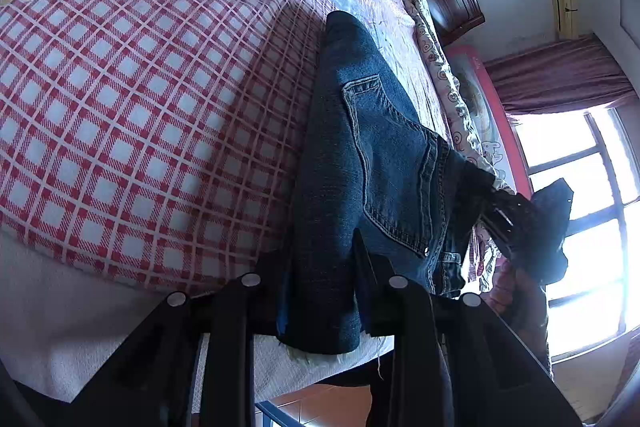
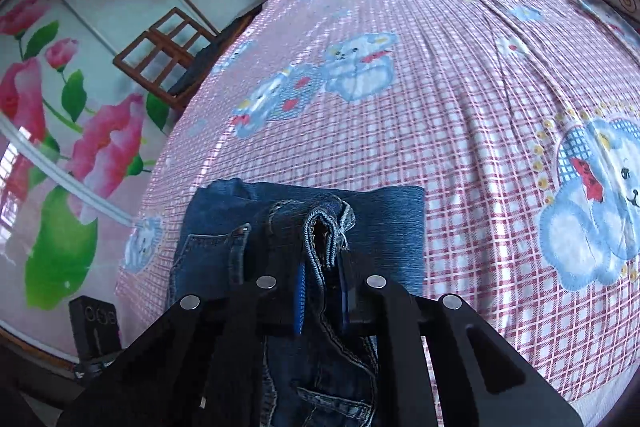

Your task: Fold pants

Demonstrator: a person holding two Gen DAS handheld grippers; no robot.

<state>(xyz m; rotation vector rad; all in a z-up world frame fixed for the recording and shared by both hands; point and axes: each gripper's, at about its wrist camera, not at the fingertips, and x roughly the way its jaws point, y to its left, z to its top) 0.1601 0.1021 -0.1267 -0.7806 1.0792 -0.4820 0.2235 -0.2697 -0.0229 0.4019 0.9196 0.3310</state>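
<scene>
The pants (image 1: 372, 163), dark blue jeans, are lying partly folded on a bed sheet (image 1: 132, 99) checked in red and white with blue bear prints. In the left wrist view, the left gripper (image 1: 320, 267) is closing its two fingers on a thick doubled edge of the denim, which is running from between the fingers out ahead of them, a back pocket showing just beyond the right finger. Farther ahead and to the right of these fingers, the right gripper (image 1: 516, 223) is appearing as a dark shape against a bright window (image 1: 580, 187), meeting the far end of the jeans.

In the right wrist view, the right gripper (image 2: 322, 287) is pinching a bunched waistband of the pants (image 2: 384, 227) between its blue-padded fingers (image 2: 299, 303), the fingers standing nearly together with the cloth squeezed in the gap. The folded body of the jeans is spreading flat just ahead of the fingertips and to both sides, while more denim is hanging below them. A flower-printed wardrobe door (image 2: 60, 107) is standing well off to the left of the fingers
</scene>
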